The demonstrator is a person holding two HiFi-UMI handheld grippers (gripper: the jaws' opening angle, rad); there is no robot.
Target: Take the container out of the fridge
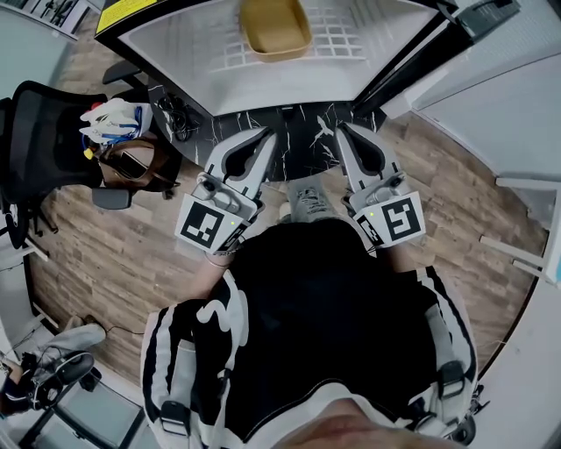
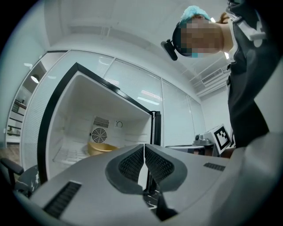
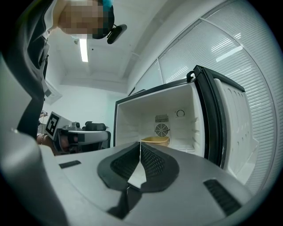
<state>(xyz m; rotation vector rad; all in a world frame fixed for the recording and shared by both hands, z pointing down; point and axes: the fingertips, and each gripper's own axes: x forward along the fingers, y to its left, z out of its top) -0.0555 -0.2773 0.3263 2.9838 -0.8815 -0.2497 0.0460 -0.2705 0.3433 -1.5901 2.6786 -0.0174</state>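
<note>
Both claws are closed, pads pressed together with nothing between them. My left claw point(image 1: 266, 136) and right claw point(image 1: 342, 131) hang side by side, a gap between them, in front of the open fridge point(image 1: 175, 53). The yellow container point(image 1: 275, 26) sits inside on the white wire shelf point(image 1: 342, 35), toward the back wall and below the round fan grille point(image 3: 162, 129). Neither claw touches it; both are outside the fridge, well apart from it. The fridge door point(image 3: 234, 119) stands open on my right. A black office chair point(image 1: 39, 131) stands on the wood floor point(image 1: 114, 254) to my left.
</note>
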